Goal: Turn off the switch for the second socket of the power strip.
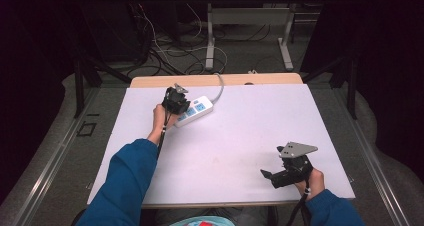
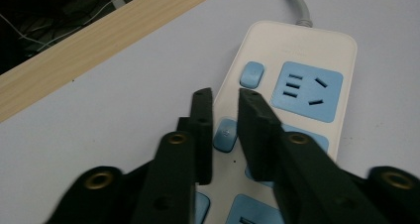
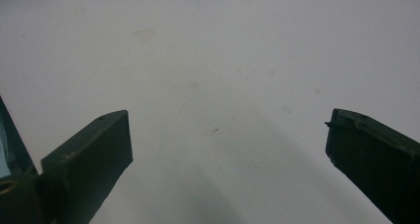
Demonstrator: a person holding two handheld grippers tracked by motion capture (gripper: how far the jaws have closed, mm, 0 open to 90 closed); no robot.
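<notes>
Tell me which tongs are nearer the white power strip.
Left. The left tongs hover right over the power strip, tips a little apart above its blue switches. The right tongs sit wide open near the table's front right corner, far from it.

place: lab | signs: black curtains (image 1: 30, 86); loose floor cables (image 1: 165, 46); bare white table (image 1: 240, 136)

The left arm reaches forward, its left gripper (image 1: 176, 100) near the far edge of the surface (image 1: 240, 136), left of middle, pointing down, jaws a narrow gap apart with nothing pinched. The right gripper (image 1: 267, 174) sits low by the near right corner, pointing left, jaws spread wide and empty.
</notes>
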